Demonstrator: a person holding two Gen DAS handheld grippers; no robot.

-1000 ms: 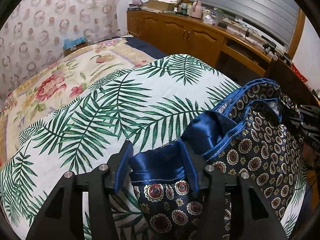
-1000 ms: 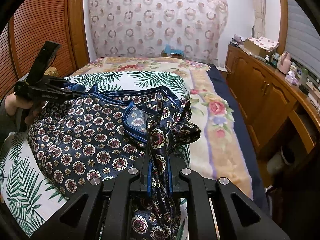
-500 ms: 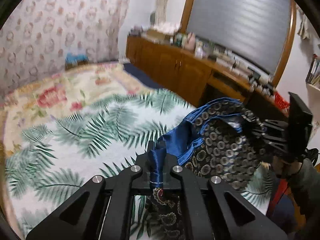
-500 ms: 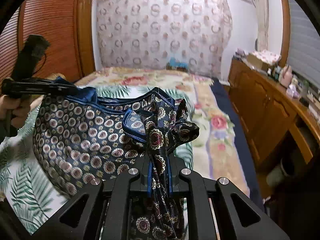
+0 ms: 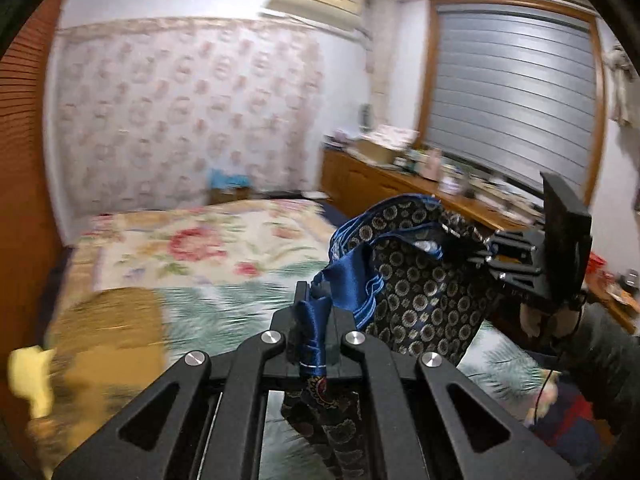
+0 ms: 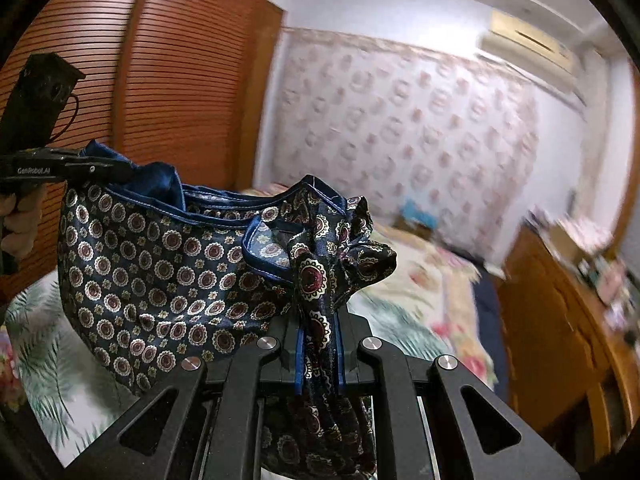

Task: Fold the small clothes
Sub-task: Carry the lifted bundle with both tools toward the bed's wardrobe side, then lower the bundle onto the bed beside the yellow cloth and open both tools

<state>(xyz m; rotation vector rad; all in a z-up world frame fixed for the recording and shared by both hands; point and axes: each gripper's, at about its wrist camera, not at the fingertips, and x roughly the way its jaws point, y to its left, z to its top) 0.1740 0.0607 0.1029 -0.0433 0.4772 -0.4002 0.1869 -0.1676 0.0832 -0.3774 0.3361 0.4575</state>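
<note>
Right wrist view shows your garment (image 6: 160,280), a small navy satin piece printed with round medallions and edged in plain blue piping, hanging in the air between your two grippers. A second ago it lay draped on the bed; now you have lifted it clear, so it sags in a loose curve above the palm-leaf sheet (image 6: 44,360). That means the pick-up is done and what is left is to spread it and lay it flat for the first fold.

Your right gripper (image 6: 318,354) is clamped narrow on a bunched corner, the fabric crumpled into a knot above the fingers. Your left gripper (image 5: 314,344) is likewise pinched tight on the blue hem, with a tail of cloth hanging below it. The satin looks slippery and thin, with a sheen on the trim, so I would judge it likely to slide if you ease either grip.

Beyond lie the floral bedspread (image 5: 208,244) and a wooden cabinet (image 6: 560,320).
</note>
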